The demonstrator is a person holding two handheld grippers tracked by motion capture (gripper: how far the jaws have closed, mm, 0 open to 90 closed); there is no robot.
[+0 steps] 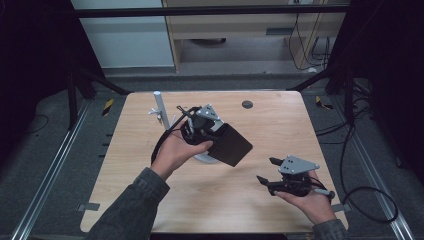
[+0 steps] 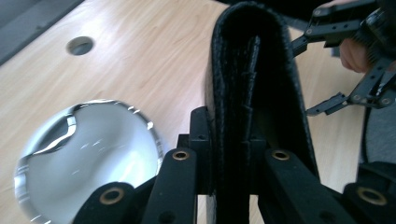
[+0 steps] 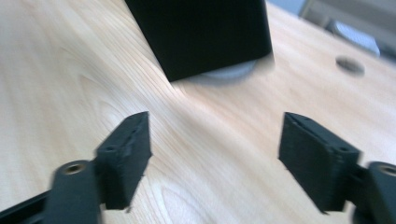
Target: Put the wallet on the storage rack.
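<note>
Nearest the high camera, item one: right gripper (image 1: 266,170), black two-jaw tool with a grey three-cornered plate on top, carried in the person's right hand (image 1: 311,199) low over the near right part of the table. Jaws released, spread apart with bare wood between them; nothing held. Its own view shows both ribbed black pads (image 3: 130,149) clear of any object.

Item two: left gripper (image 1: 212,135), same make, carried in the person's left hand (image 1: 174,150) above the middle of the table. Jaws clenched on item three; the left gripper view shows the pads pressing both faces of it near its lower edge.

Item three: flat black textured case, leather-like, folded with a rounded spine (image 1: 231,145) (image 2: 247,93) (image 3: 201,32). Held in the air by the left gripper, tilted, clear of the tabletop, partly over item four.

Item four: clear shiny dome-shaped object (image 2: 88,154), resting on the table just below and beside the case; exact nature cannot be told.

Item five: light wooden square table (image 1: 280,125), with a small round dark hole (image 1: 247,104) near its far edge.

Item six: white upright post on a small stand (image 1: 159,107), far left part of the table, well apart from the right gripper.

Both grippers stand apart from each other.
</note>
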